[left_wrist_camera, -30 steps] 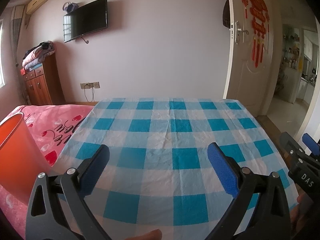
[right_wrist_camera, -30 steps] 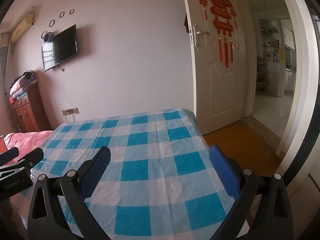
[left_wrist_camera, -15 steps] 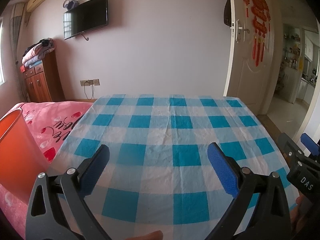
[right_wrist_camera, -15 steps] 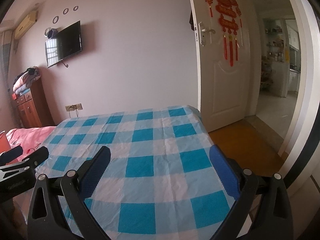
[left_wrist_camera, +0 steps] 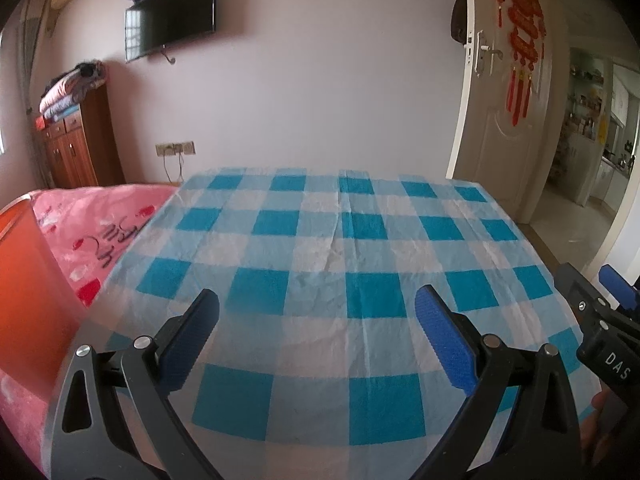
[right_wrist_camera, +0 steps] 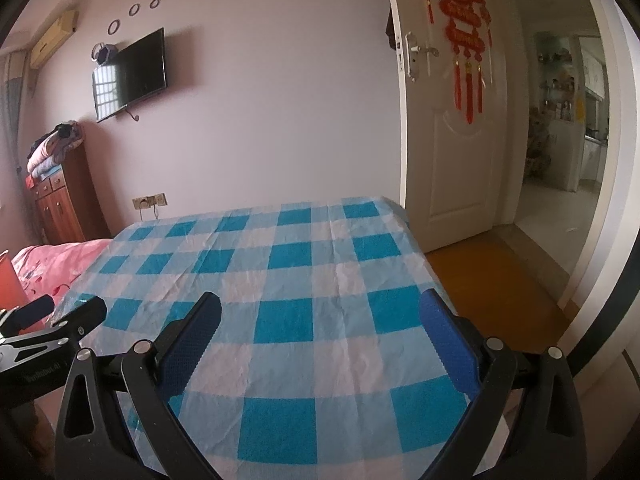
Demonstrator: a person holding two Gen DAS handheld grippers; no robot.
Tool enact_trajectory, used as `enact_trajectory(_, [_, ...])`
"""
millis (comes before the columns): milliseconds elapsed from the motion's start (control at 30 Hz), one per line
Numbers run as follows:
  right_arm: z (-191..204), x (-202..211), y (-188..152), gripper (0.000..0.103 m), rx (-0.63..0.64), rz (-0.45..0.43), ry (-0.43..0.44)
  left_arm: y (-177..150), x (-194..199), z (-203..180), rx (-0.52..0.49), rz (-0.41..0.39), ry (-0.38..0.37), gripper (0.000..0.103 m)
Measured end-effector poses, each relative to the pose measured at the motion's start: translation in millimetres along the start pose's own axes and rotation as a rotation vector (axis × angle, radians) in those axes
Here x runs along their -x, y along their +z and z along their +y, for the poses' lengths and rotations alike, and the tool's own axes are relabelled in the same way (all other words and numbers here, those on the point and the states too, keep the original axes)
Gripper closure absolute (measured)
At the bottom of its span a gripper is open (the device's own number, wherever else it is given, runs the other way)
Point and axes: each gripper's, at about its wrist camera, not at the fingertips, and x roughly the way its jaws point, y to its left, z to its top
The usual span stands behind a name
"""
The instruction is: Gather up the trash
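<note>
A blue and white checked cloth (left_wrist_camera: 340, 264) (right_wrist_camera: 280, 280) covers the table, and no trash shows on it in either view. My left gripper (left_wrist_camera: 318, 312) is open above the near part of the cloth, nothing between its blue pads. My right gripper (right_wrist_camera: 320, 314) is open too, over the cloth's right side. An orange bin (left_wrist_camera: 28, 292) stands at the far left, cut off by the frame; a sliver of the orange bin (right_wrist_camera: 7, 284) shows in the right wrist view. Each gripper shows at the edge of the other's view.
A pink bedspread (left_wrist_camera: 92, 216) lies left of the table. A wooden cabinet (left_wrist_camera: 76, 148) with folded bedding stands at the back left, a TV (left_wrist_camera: 172, 16) hangs on the wall. An open white door (right_wrist_camera: 452, 128) leads to a wooden floor (right_wrist_camera: 492, 284) right of the table.
Both views have tilted slightly downward, so the wall and TV sit higher in frame. The orange bin has slid further left in the left wrist view. Both grippers stay open.
</note>
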Motion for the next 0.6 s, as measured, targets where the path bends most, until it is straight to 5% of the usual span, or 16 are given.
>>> enact_trajectory(600, [12,-75,-34,0.005,0.072,0.377,-0.099,-31,-75,-8,-0.041,0.291,0.014,0.004])
